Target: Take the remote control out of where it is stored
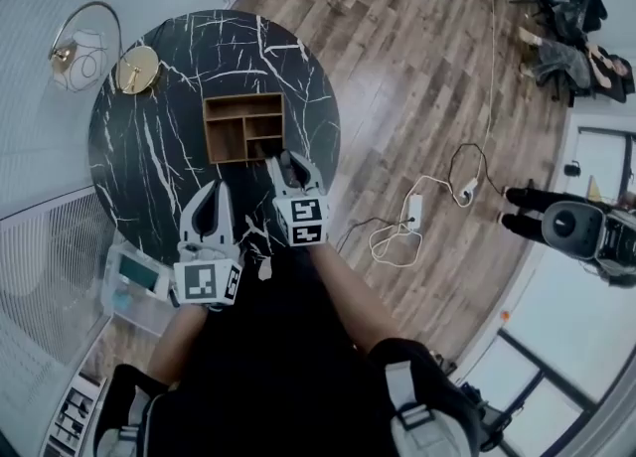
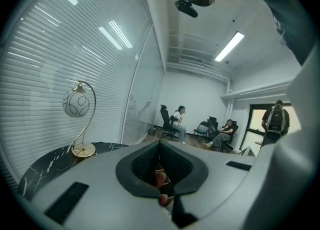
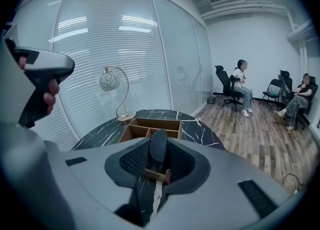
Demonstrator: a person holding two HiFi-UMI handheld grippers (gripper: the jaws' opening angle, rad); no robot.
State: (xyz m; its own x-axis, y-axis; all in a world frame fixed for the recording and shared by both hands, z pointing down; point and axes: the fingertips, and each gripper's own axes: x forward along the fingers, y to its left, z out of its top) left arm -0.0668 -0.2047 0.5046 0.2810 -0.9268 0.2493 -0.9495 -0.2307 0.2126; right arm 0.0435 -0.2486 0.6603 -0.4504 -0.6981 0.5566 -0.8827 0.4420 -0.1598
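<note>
A wooden organizer box (image 1: 241,107) with several compartments stands in the middle of the round black marble table (image 1: 149,157). My right gripper (image 1: 286,160) is at the box's near right corner. In the right gripper view the black remote control (image 3: 158,143) stands upright between the jaws of the right gripper (image 3: 157,155), which is shut on it, with the box (image 3: 150,125) just beyond. The head view hides the remote under the gripper. My left gripper (image 1: 212,191) hovers over the table nearer to me, shut and holding nothing (image 2: 160,147).
A brass lamp with a globe shade (image 1: 84,48) stands at the table's far left edge. A white container (image 1: 134,276) sits on the floor at the left. Cables and a power strip (image 1: 412,212) lie on the wood floor at the right. People sit on chairs (image 3: 241,86) further off.
</note>
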